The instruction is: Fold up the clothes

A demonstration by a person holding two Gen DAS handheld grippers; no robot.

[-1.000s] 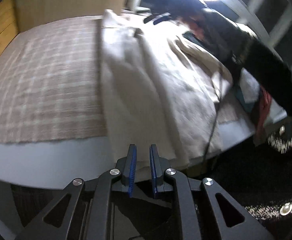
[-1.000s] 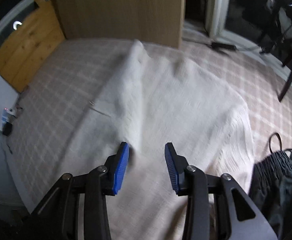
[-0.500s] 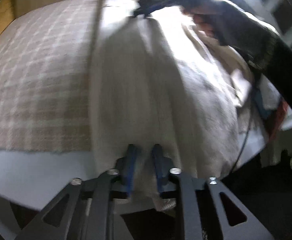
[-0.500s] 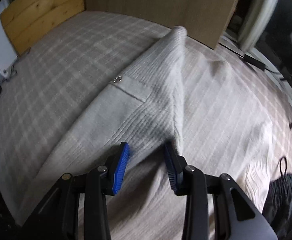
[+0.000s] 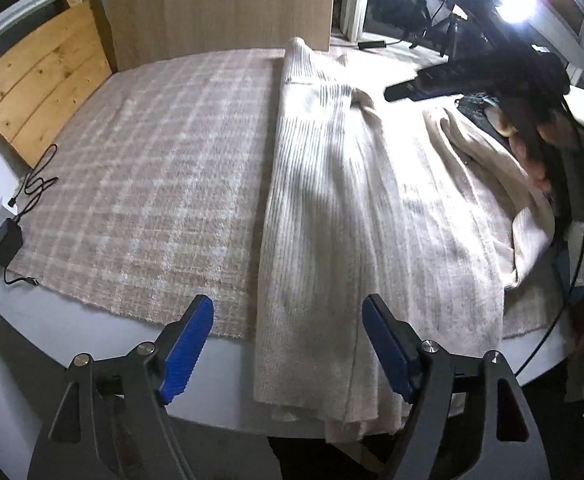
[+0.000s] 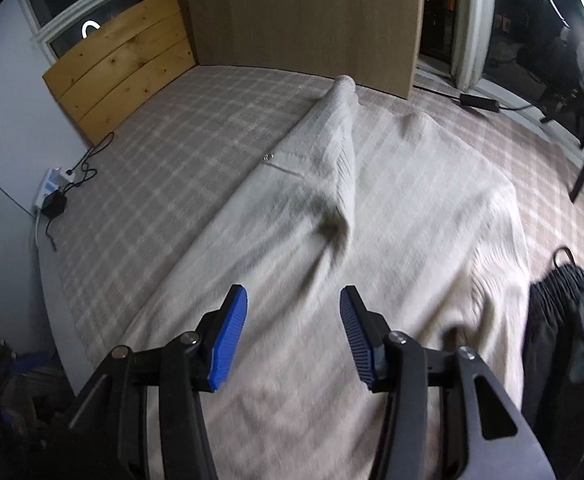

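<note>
Over the cream knit garment point(image 5: 331, 208) on the checked blanket point(image 5: 152, 184), both claws gape empty, dark clothes point(image 6: 563, 320) alongside.

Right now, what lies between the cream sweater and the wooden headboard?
Only bare plaid blanket separates the cream sweater from the wooden headboard, clearest in the left wrist view.

1. We count two claws: the left claw point(image 5: 288, 350) and the right claw point(image 6: 293, 336), each with two blue pads, four pads in all.
2. We see one cream knit garment point(image 5: 323, 208) spread along the bed.
3. One bed point(image 5: 152, 168), under one plaid cover.
4. One wooden headboard point(image 5: 40, 92) of three planks.
5. One tall wooden panel point(image 6: 303, 16) beyond the bed.
6. One power strip point(image 6: 50, 184), with one black adapter point(image 6: 54, 205) beside it.
7. One dark garment point(image 6: 567, 320) at the right edge.
8. One person's hand point(image 5: 531, 148) in the left view.
</note>
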